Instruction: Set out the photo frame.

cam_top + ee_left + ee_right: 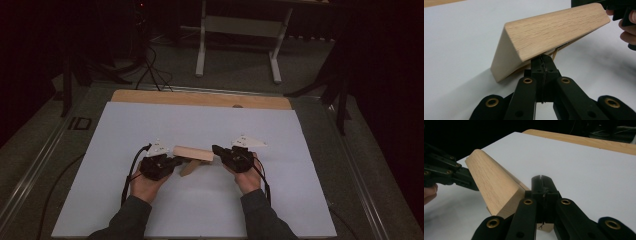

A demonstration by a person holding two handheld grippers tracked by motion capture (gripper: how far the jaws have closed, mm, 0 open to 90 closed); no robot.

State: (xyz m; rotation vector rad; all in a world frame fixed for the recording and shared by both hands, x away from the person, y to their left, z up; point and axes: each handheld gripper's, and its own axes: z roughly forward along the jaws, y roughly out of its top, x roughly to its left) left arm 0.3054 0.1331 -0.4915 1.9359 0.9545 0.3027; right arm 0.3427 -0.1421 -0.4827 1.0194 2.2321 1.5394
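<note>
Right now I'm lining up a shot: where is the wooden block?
In the high view, the wooden block sits mid-table on the white sheet, between the left gripper and right gripper.

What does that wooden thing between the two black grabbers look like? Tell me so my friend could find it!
Look at the big white sheet covering the table, then at the two hands near its front edge. Between the left gripper and the right gripper sits the wooden block, a long pale piece with a slanted, wedge-like side. It is the one light oak-coloured thing among black tools, with a smaller wooden piece poking out beneath it.
</note>
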